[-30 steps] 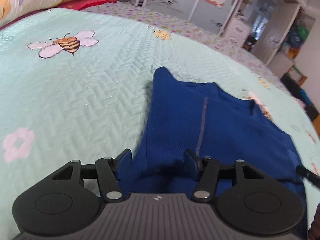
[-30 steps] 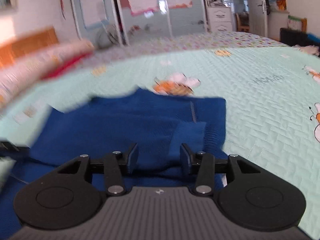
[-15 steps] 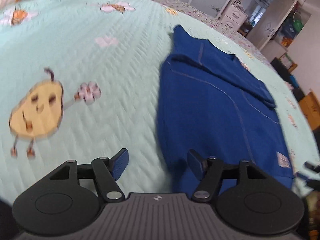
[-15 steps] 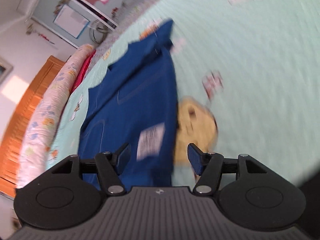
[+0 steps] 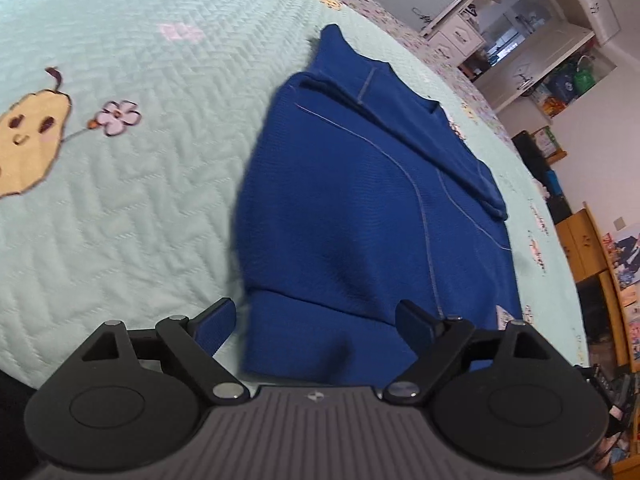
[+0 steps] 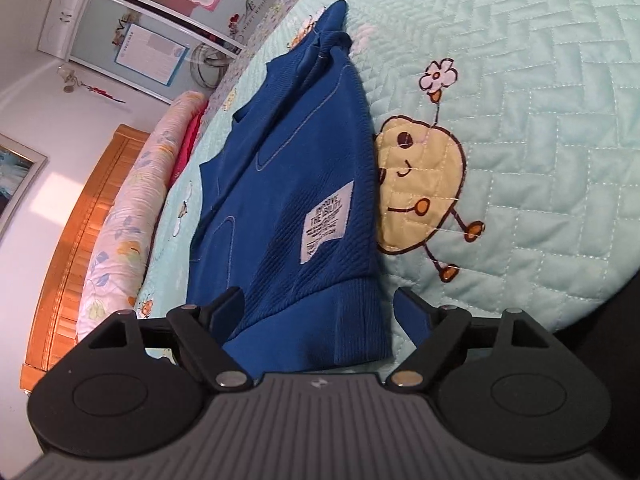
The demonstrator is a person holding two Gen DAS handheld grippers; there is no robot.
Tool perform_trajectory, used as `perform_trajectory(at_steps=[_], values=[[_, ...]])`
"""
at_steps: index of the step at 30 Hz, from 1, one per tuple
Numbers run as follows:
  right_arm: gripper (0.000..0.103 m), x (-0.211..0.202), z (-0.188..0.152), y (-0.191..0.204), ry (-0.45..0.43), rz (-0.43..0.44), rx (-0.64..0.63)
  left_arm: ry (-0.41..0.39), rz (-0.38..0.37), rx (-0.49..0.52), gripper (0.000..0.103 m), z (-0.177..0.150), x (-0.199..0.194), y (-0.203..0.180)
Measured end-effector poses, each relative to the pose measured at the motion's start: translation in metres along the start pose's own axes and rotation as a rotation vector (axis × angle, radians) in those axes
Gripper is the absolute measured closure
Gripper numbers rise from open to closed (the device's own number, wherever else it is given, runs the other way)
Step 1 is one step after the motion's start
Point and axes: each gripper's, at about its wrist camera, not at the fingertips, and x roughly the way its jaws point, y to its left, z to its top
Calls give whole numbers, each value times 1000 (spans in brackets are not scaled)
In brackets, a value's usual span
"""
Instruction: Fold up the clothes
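I am lining up my 2 grippers, left (image 5: 314,318) and right (image 6: 318,310), both just spreading wide and gripping nothing, at the sweater's (image 5: 360,208) ribbed hem low in each frame, judging I must pinch both hem corners next.

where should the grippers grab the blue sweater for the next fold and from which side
Probably the ribbed hem band of the blue sweater, one near corner per gripper, coming in low from the near bed edge. The band lies nearest both cameras. The left gripper and right gripper have just been opening their jaws and already straddle the hem, pads not pressing. The sleeves look already folded in.
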Motion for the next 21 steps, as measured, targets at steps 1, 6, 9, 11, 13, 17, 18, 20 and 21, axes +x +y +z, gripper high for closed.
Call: perform_trajectory(at_steps=[1, 6, 9, 11, 13, 17, 18, 20, 21], values=[[21, 1, 0, -1, -5, 11, 6, 0, -5, -4, 16, -1, 1, -1], [28, 4, 2, -6, -10, 40, 20, -11, -20, -52, 32, -3, 0, -1], [35, 5, 3, -7, -10, 41, 28, -9, -13, -34, 43, -2, -3, -3], [35, 5, 4, -9, -11, 45, 40, 4, 39, 16, 44, -1, 0, -10], [35, 6, 4, -9, -12, 42, 37, 12, 96, 67, 44, -2, 3, -18], [39, 5, 1, 6, -27, -18, -47, 25, 201, 174, 42, -5, 6, -38], [41, 3, 0, 15, -45, -58, -93, 14, 240, 216, 42, -6, 5, -44], [41, -1, -4, 40, -119, -196, -222, -12, 321, 307, 40, -10, 2, -58], [41, -3, -8, 56, -160, -267, -304, -37, 359, 351, 38, -11, 0, -65]])
